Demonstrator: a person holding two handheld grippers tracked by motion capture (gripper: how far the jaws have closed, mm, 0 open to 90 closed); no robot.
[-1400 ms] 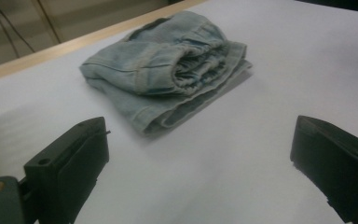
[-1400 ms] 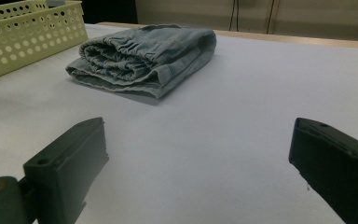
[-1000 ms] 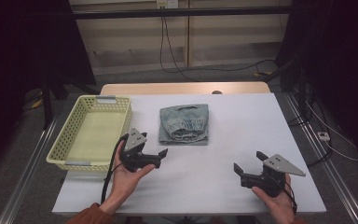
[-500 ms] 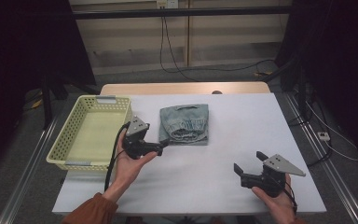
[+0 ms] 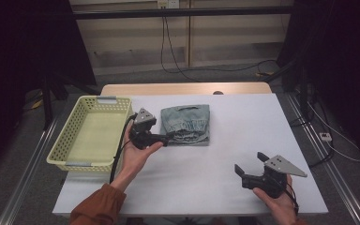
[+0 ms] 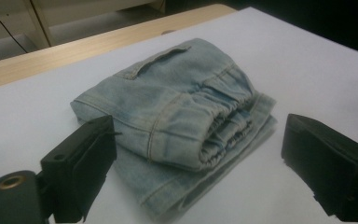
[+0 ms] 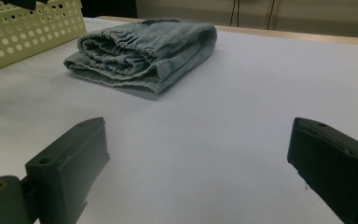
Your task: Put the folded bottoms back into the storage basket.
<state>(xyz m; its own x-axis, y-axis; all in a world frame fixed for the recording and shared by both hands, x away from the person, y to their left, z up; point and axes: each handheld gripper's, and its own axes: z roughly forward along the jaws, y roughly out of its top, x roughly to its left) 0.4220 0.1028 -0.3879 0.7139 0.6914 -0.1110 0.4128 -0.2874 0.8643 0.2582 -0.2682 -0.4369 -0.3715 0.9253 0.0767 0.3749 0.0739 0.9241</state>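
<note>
Jeans [image 5: 186, 123]: we count one folded pair, mid-table, beside one basket [image 5: 90, 133].
Left gripper [image 6: 200, 163]: jaws apart, at the jeans' edge.
Right gripper [image 7: 200, 172]: jaws apart, well away.

One folded denim garment [image 5: 186, 123], one yellow basket [image 5: 70, 138] and two hand-held tools, left tool [image 5: 168, 138] and right tool [image 5: 249, 163], are seen on one bench [image 5: 243, 122].

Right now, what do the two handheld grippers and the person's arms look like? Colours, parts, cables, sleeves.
Both grippers are black with two blocky, flat-faced jaws. The left gripper carries a grey three-cornered plate on top and trails a black cable down along the forearm. The right gripper has the same grey plate, with a black cable at the wrist. In each gripper view a brass-coloured ring sits at one jaw's base. The left arm wears a rust-orange sleeve.
</note>
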